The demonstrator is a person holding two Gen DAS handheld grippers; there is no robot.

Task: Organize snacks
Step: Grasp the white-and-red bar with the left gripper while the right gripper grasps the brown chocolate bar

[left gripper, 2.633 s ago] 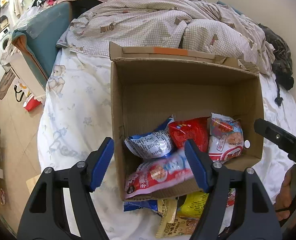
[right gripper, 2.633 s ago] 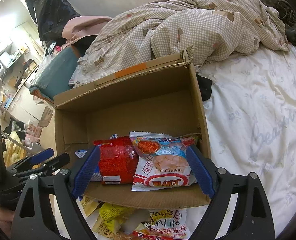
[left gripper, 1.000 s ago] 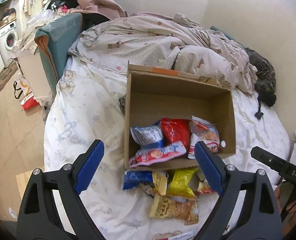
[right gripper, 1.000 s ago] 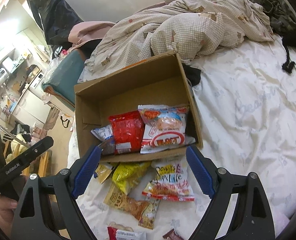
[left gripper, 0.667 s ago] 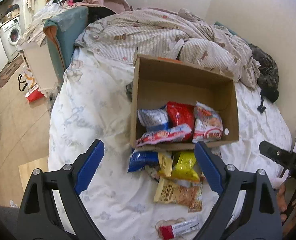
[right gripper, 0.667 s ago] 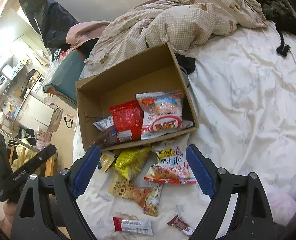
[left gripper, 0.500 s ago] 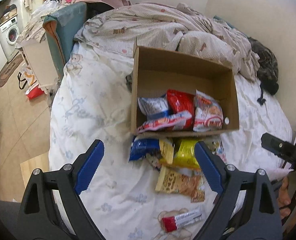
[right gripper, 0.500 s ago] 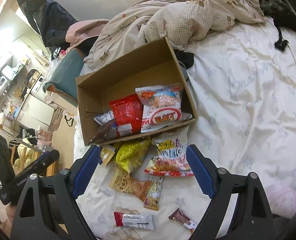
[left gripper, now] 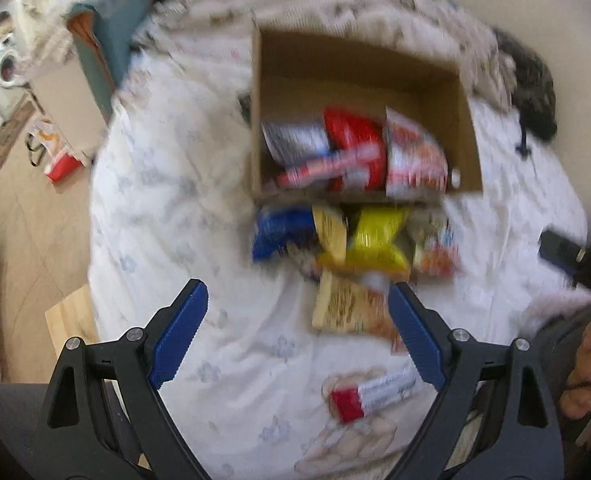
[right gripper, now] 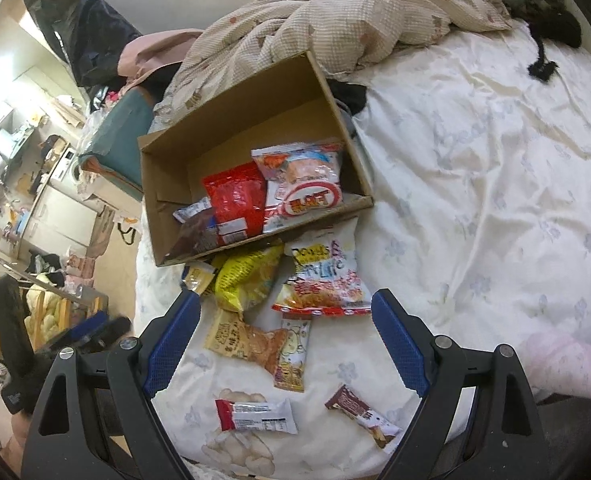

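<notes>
Both tongs are empty and spread wide, so by my reading this is the gap between placements: a next packet has to be chosen from the loose pile on the bed point(right gripper: 495, 160).

The left tongs point(left gripper: 295, 328) hover over the near end of that pile, in a view smeared by motion. The right tongs point(right gripper: 283, 340) hang above the orange-brown snack bag point(right gripper: 243, 340), with the red-ended bar point(right gripper: 255, 416) and the brown bar point(right gripper: 359, 410) nearer still.

The cardboard box point(right gripper: 231, 104) lies just beyond the pile, its far half bare. Against its near wall sit a red bag point(right gripper: 235, 196), a shrimp-chip bag point(right gripper: 303, 184) to its right and a silvery-blue packet point(right gripper: 191, 212) to its left.

Outside, touching the box's near wall, lie the yellow bag point(right gripper: 243, 276) and a white-and-red chip bag point(right gripper: 323, 276).

The next move likely calls for lowering one pair of tongs onto a packet's edge, since the flat bars offer little to pinch.
</notes>
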